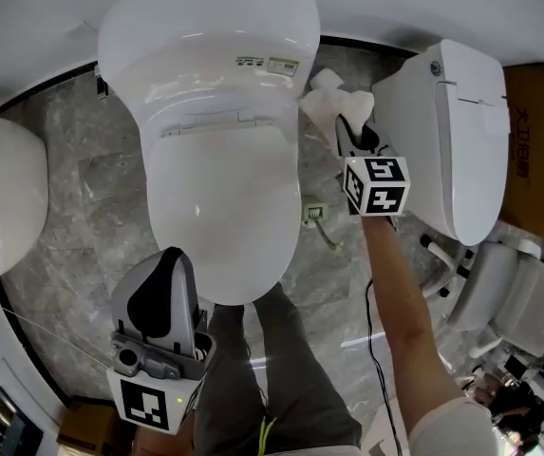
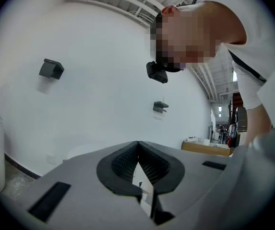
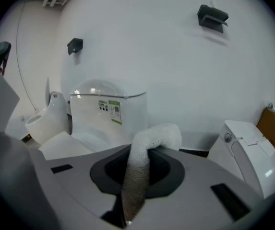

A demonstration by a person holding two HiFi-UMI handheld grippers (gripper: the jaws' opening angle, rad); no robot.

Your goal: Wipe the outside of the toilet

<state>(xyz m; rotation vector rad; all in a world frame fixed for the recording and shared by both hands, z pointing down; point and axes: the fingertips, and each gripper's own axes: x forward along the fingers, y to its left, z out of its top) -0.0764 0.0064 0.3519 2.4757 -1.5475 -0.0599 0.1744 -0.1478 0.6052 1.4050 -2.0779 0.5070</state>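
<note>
Pinching a white cloth (image 1: 331,103) in our right gripper (image 1: 355,131), we hold it just right of the toilet (image 1: 219,188) tank, whose label (image 1: 270,64) is too small to read. Our left gripper (image 1: 170,259), jaws together and empty, hangs near the bowl's front.

A grey marble floor (image 1: 82,188) runs up to a white wall (image 2: 94,56). A second white toilet (image 1: 461,141) with its lid down stands at the right. Just beyond it, against the wall, is a brown cardboard box (image 1: 533,150). At the left edge a rounded white fixture (image 1: 1,198) sits on the floor; what kind cannot be told. A small floor socket (image 1: 315,214) lies on the marble with a thin greenish cable (image 1: 328,236) trailing from it. Black brackets (image 3: 213,17) are fixed high on the wall, well apart. Far along the wall, a tan bench (image 2: 207,148) carries small pale things.
</note>
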